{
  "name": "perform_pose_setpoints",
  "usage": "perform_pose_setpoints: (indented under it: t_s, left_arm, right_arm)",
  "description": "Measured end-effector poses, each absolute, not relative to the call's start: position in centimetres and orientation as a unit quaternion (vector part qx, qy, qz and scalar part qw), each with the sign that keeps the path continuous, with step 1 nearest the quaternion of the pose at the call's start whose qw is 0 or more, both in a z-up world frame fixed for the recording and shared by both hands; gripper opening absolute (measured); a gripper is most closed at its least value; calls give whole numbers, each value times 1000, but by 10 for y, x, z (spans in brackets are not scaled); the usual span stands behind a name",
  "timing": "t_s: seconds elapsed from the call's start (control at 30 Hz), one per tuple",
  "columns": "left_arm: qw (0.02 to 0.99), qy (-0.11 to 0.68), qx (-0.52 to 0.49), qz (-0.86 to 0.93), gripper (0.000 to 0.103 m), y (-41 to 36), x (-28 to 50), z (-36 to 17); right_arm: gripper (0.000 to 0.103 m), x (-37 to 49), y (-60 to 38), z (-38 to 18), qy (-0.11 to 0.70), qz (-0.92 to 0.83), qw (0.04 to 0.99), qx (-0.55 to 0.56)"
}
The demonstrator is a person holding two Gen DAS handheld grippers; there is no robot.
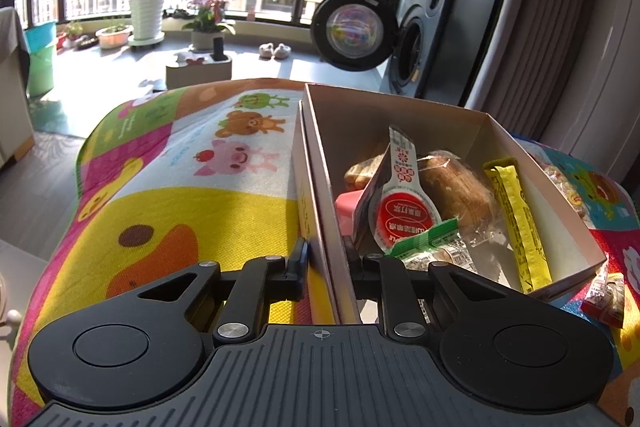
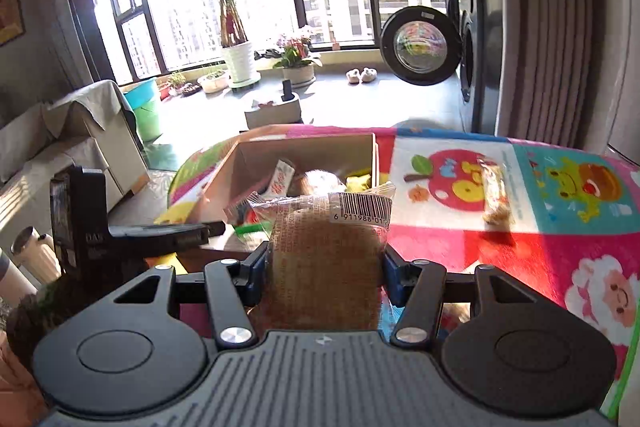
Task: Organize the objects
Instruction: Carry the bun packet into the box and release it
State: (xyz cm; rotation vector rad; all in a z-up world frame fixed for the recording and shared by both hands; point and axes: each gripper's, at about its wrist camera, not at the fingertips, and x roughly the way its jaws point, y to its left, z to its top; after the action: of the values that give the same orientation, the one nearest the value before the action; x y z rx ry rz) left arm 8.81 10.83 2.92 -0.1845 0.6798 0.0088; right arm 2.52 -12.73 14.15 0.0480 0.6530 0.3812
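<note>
With the left gripper [image 1: 326, 267] pinching the near wall of the open tan cardboard box [image 1: 400, 115] and the right gripper [image 2: 324, 267] clamped on a clear-wrapped brown bread packet [image 2: 324, 247] just short of that box, the slippery wrapper could slide free and drop outside it.

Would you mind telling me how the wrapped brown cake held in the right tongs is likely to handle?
The wrapped cake probably squashes easily, since it looks like soft sponge. Its clear film, crinkled near the barcode, may be slippery, so it could slide between the right tongs. It seems light for its size, and should drop gently into the cardboard box.
</note>
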Motion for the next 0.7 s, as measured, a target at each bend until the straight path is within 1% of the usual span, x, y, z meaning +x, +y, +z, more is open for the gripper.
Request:
perform_pose_setpoints:
  t_s: [0.17, 0.3, 0.33, 0.37, 0.4, 0.53, 0.7]
  left_arm:
    - [939, 332, -85, 0, 20, 108, 88, 29]
    - [938, 334, -87, -4, 20, 110, 88, 29]
    - [938, 335, -88, -5, 20, 110, 88, 29]
    - [938, 335, -88, -5, 20, 110, 89, 29]
    - [938, 335, -89, -6, 20, 111, 89, 29]
    - [938, 334, -93, -11, 21, 113, 89, 28]
    - [938, 331, -101, -10, 22, 114, 89, 27]
  right_arm:
    - [55, 103, -73, 142, 335, 216, 917, 28]
    - [56, 156, -32, 129, 341, 224, 912, 31]
    - [57, 167, -24, 123, 345, 221, 911, 32]
    - [65, 176, -19, 117, 353, 215, 910, 31]
    - [69, 182, -17, 112, 359, 209, 909, 33]
    - [70, 181, -36, 105, 370, 197, 906, 50]
    - [78, 160, -89, 111, 357, 141, 923, 39]
